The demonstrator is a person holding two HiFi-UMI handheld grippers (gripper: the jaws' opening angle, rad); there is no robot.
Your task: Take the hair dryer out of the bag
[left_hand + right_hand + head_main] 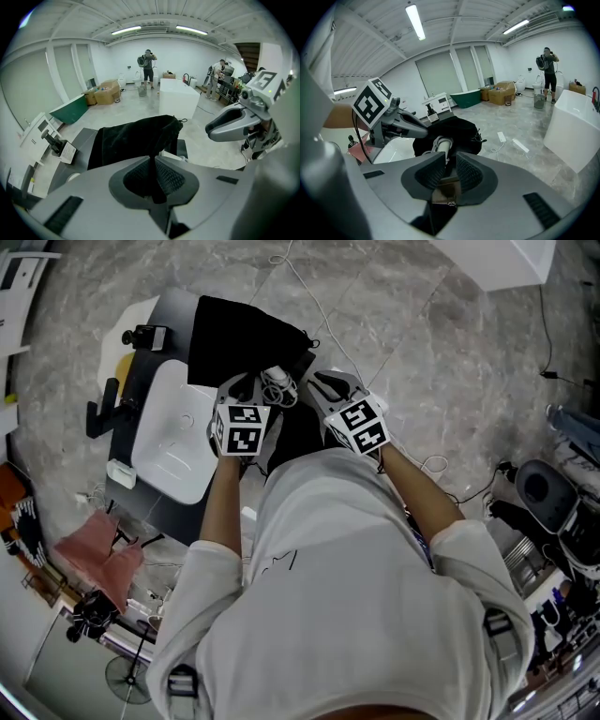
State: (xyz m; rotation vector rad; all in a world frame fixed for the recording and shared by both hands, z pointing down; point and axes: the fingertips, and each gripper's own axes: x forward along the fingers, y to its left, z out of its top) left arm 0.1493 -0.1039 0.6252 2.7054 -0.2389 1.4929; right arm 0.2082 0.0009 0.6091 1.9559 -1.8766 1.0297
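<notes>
Hair dryer (439, 144), white and cord-wrapped, pokes from the mouth of the black bag (131, 138) on the worktop (171, 315). Left gripper (153, 164) jaws clench bag cloth; right gripper (449, 161) jaws seemingly grasp the dryer's handle. Extraction looks underway: next, pull the dryer clear with the bag held back.

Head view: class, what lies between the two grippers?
The white dryer, sticking out of the black bag. The head view shows it between the left gripper and the right gripper.
</notes>
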